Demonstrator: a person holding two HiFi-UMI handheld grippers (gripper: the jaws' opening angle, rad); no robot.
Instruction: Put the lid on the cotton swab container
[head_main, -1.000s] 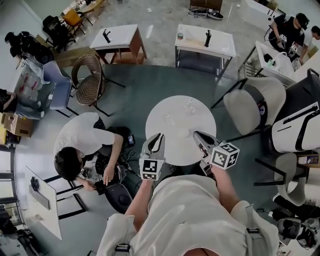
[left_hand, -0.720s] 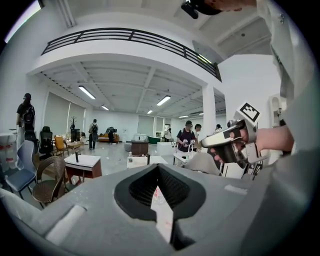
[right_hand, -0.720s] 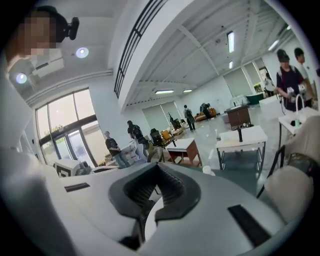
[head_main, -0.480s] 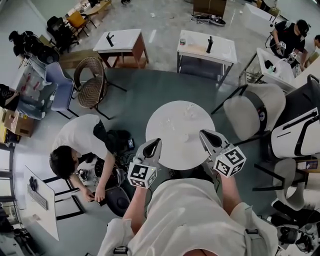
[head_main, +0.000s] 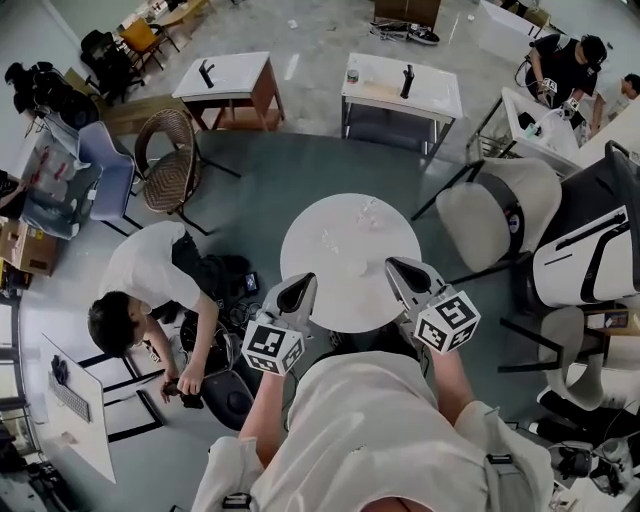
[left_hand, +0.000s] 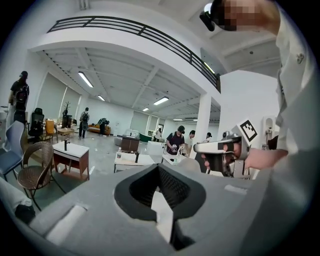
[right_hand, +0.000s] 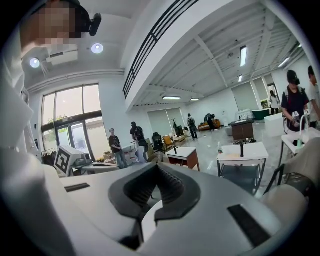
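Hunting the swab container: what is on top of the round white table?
Small clear things lie on the table, too small to identify. The left gripper and right gripper hide parts of its near edge.

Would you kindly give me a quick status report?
Left gripper shut, empty. Right gripper shut, empty. Small clear items on round table, untouched. No obstruction seen.

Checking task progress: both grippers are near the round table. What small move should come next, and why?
Probably open the right gripper and lower it toward the small clear items on the round table: it and the left gripper are shut, empty, and short of those items.
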